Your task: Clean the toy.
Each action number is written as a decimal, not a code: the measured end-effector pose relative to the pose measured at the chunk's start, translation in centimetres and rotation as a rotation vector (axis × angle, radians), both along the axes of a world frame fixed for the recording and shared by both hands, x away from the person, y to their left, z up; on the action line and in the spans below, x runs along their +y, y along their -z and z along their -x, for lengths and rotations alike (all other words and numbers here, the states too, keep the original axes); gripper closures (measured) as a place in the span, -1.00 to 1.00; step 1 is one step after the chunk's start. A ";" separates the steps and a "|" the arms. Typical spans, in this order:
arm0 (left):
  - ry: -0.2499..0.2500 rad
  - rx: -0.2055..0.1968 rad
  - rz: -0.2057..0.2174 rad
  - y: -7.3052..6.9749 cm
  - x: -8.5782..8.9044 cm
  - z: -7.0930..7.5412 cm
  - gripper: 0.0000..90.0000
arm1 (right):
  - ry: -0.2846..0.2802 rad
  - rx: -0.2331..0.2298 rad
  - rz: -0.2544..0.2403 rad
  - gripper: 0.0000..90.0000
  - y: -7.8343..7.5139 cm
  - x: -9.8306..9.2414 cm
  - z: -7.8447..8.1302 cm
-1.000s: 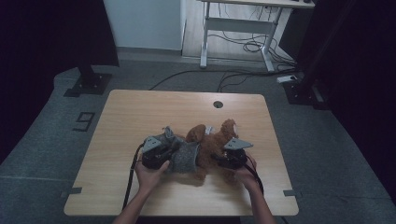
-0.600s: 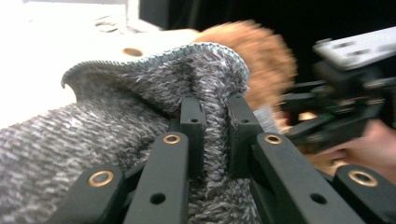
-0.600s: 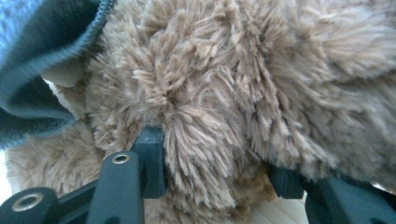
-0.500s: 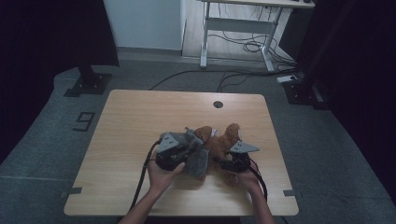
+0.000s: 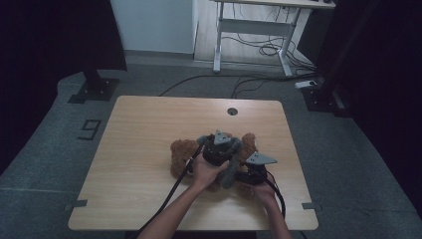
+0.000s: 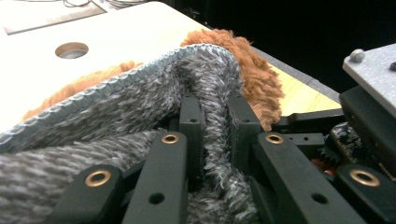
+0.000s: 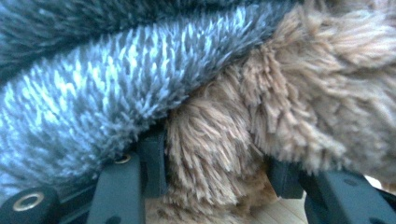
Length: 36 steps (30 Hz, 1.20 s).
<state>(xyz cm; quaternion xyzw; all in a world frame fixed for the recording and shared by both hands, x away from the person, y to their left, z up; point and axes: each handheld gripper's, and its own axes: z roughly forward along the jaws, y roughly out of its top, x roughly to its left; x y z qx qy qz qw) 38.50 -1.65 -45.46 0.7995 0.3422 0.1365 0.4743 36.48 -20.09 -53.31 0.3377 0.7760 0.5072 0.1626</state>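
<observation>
Near the front of the table [image 5: 149,124], the right gripper [image 7: 210,186] clamps the brown plush toy [image 5: 181,154] to steady it, so the left gripper [image 6: 215,135], pinching the grey knitted garment [image 6: 116,112], can drag it across the toy.

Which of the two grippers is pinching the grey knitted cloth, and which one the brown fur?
The left gripper pinches a fold of the grey knitted cloth between its jaws. The right gripper instead has its jaws closed around a limb of the brown plush toy.
</observation>
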 end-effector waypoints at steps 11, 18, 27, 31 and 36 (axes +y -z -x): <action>-0.167 -0.047 -0.152 0.3 6.5 -0.3 0.77 | -0.003 -0.023 0.010 0.13 0.1 -0.1 0.3; -0.198 -0.003 -0.010 0.4 12.1 0.1 0.76 | -0.010 -0.031 0.015 0.14 0.1 0.0 0.5; -0.324 0.013 -0.022 0.9 17.8 0.2 0.77 | -0.009 -0.023 0.002 0.14 0.1 -0.1 0.4; -0.356 0.061 -0.017 2.0 19.5 0.0 0.78 | -0.009 -0.021 -0.001 0.14 0.2 -0.1 0.4; -0.299 -0.020 0.042 0.3 18.3 1.4 0.79 | -0.007 -0.016 -0.005 0.14 0.2 -0.2 0.3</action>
